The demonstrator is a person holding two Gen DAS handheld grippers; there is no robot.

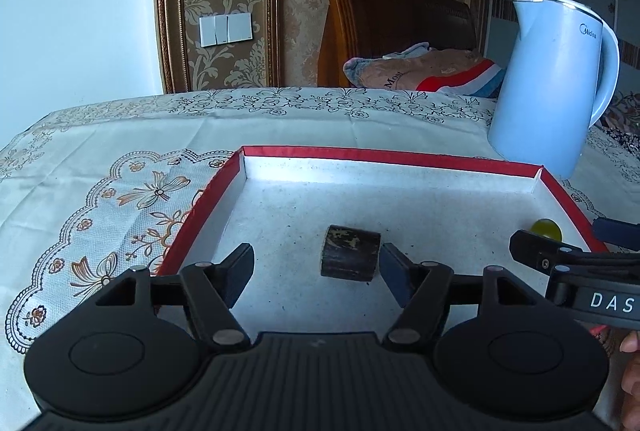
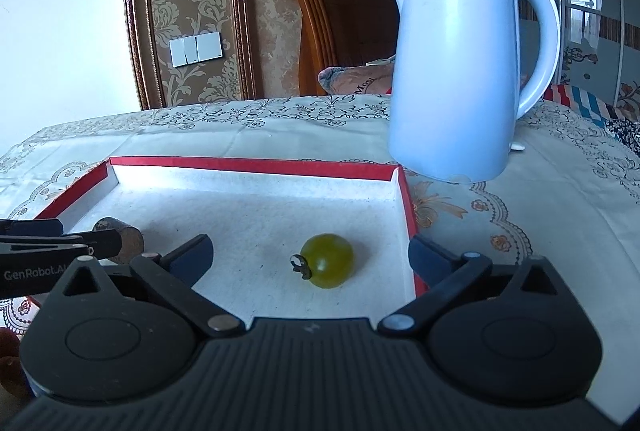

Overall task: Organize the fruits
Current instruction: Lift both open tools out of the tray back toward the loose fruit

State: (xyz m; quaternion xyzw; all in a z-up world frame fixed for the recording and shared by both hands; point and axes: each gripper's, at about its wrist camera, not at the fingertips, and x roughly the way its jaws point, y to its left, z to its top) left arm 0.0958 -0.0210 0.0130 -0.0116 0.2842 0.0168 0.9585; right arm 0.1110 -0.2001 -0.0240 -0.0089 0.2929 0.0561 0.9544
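Observation:
A shallow red-rimmed tray [image 1: 360,153] [image 2: 256,163] with a white floor lies on the patterned tablecloth. A short dark brown cylinder-shaped piece [image 1: 350,251] [image 2: 130,237] lies in it, between the fingers of my left gripper [image 1: 316,255]. That gripper is open; the piece sits close to the right finger, with a wide gap on the left. A small green tomato [image 2: 328,261] [image 1: 545,229] with a dry stem lies near the tray's right wall. My right gripper [image 2: 310,245] stands wide open around the tomato without touching it.
A pale blue electric kettle [image 1: 552,83] [image 2: 456,71] stands just behind the tray's far right corner. Reddish fruits [image 2: 8,351] show at the lower left edge of the right wrist view. A bed with a wooden headboard [image 1: 380,19] is beyond the table.

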